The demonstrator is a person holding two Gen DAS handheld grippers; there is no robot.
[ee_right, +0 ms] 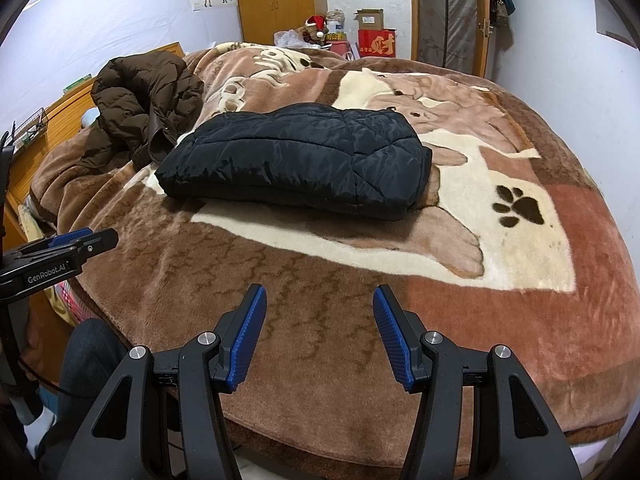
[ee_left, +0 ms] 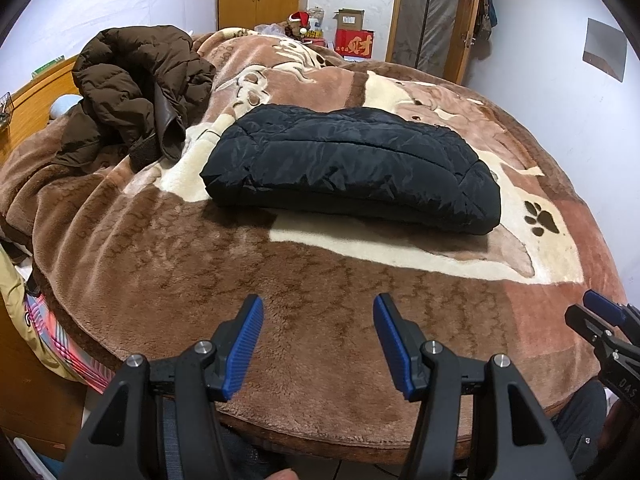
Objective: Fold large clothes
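A black quilted jacket (ee_left: 352, 168) (ee_right: 296, 164) lies folded into a flat rectangular bundle in the middle of the bed. A brown puffer coat (ee_left: 136, 92) (ee_right: 144, 100) sits crumpled in a heap at the back left. My left gripper (ee_left: 318, 312) hovers open over the blanket near the bed's front edge, well short of the black jacket, with nothing between its blue pads. My right gripper (ee_right: 319, 300) is likewise open and empty over the front of the blanket. In the left wrist view the right gripper (ee_left: 600, 320) shows at the right edge; in the right wrist view the left gripper (ee_right: 80, 240) shows at the left edge.
A brown plush blanket (ee_left: 200, 272) (ee_right: 520, 320) with cream patches and paw prints covers the bed. A wooden headboard (ee_left: 36, 96) stands at the left. Red boxes and clutter (ee_right: 376, 42) sit behind the bed by a wardrobe and door. A person's legs (ee_right: 88, 356) are at the lower left.
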